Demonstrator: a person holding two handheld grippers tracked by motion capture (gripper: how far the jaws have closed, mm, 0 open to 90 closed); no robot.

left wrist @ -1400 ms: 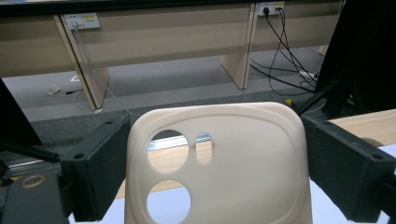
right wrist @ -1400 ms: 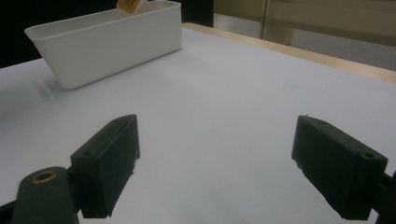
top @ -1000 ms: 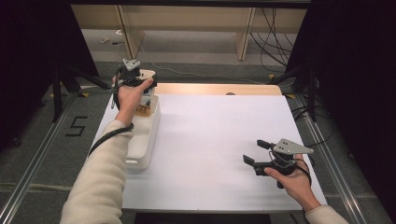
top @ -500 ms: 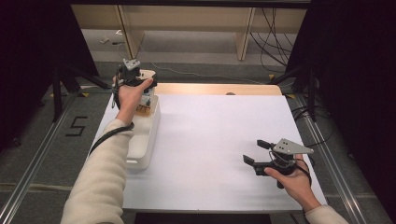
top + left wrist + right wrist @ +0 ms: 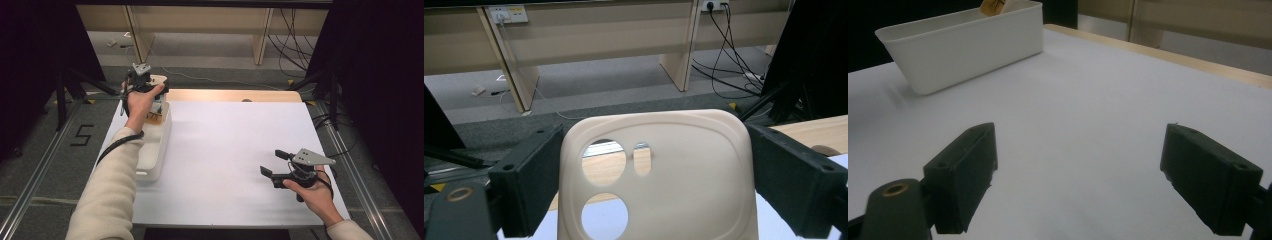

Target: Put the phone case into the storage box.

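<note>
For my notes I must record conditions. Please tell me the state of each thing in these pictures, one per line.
Cream soft plastic phone case: held upright between the jaws, above the bin.
Left claw: shut on the case.
Right claw: open, empty, over the table.
White rectangular plastic bin: on the white table, something brown inside.

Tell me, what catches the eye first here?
A cream phone case with round camera holes, clamped between the black jaws of the left hand-held gripper, above the white bin at the table's left edge. At the near right, the right hand-held gripper hovers open over the bare white table.
</note>
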